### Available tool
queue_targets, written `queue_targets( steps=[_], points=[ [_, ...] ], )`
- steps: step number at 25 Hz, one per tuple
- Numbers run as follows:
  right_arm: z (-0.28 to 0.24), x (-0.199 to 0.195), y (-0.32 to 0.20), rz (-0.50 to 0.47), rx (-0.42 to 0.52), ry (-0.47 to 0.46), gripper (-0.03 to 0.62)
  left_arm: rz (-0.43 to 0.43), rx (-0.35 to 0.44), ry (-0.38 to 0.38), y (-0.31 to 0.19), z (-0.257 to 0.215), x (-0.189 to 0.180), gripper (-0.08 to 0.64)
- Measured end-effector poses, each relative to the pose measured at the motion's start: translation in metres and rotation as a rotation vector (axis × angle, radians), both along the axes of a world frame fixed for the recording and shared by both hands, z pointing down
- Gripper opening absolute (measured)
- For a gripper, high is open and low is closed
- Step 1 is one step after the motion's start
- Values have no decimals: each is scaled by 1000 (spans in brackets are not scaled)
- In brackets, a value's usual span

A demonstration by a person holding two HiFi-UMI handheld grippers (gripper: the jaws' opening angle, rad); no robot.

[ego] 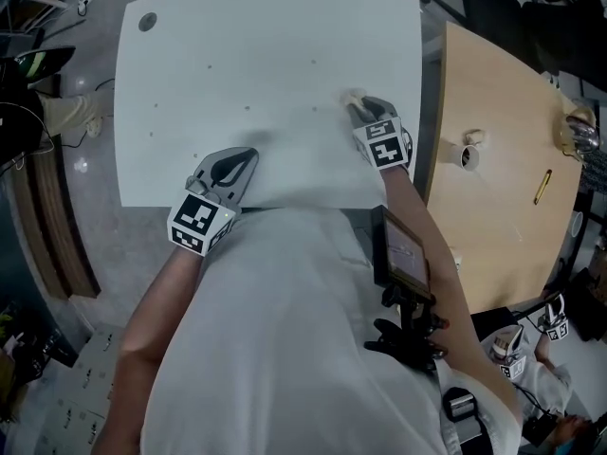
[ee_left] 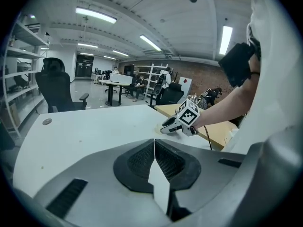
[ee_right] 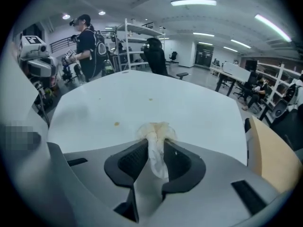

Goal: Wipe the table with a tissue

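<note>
The white table [ego: 237,55] carries small brown spots [ee_right: 116,124]. My right gripper [ego: 360,109] is shut on a crumpled white tissue [ee_right: 156,141], stained yellowish at its front, and presses it onto the table [ee_right: 189,108] right of the middle; the tissue [ego: 352,97] pokes out beyond the jaws. My left gripper [ego: 235,167] rests over the table's near edge with its jaws closed together and nothing between them. From the left gripper view the right gripper [ee_left: 176,125] and the tissue [ee_left: 160,126] show across the table [ee_left: 85,131].
A wooden table [ego: 503,159] stands right of the white one, with a tape roll [ego: 469,153] and a yellow pen [ego: 542,186] on it. A round hole [ego: 147,22] marks the white table's far left corner. Office chairs [ee_left: 57,86] and a person [ee_right: 89,44] stand beyond.
</note>
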State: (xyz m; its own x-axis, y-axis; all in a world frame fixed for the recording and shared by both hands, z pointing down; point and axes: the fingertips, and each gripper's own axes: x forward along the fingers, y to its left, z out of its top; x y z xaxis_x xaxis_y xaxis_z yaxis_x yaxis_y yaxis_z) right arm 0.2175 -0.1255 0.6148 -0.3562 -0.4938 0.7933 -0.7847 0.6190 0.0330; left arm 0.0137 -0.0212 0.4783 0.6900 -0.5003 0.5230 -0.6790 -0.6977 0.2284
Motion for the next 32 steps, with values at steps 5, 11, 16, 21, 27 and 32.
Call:
queue_targets(
  steps=[5,11,16,21,27,32],
  points=[
    [-6,-15,16,-81,-35,-9,137,-1,2,10,0,2,-5,11],
    [-33,-12,11,-61,53,-26,150,4,5,17,3,1,-3,11],
    [-17,-25,12,-127,61,71,150,-4,5,17,5,0,-4,11],
    [-8,-24,0,-149,63,124,123,-21,4,7,5,1,-12,11],
    [-7,-21,0,-160,44,153,84,-23,9,15,4,-1,-11,11],
    [-25,6,-1,35,55,32,69,-37,9,18,5,-2,-17,11]
  ],
)
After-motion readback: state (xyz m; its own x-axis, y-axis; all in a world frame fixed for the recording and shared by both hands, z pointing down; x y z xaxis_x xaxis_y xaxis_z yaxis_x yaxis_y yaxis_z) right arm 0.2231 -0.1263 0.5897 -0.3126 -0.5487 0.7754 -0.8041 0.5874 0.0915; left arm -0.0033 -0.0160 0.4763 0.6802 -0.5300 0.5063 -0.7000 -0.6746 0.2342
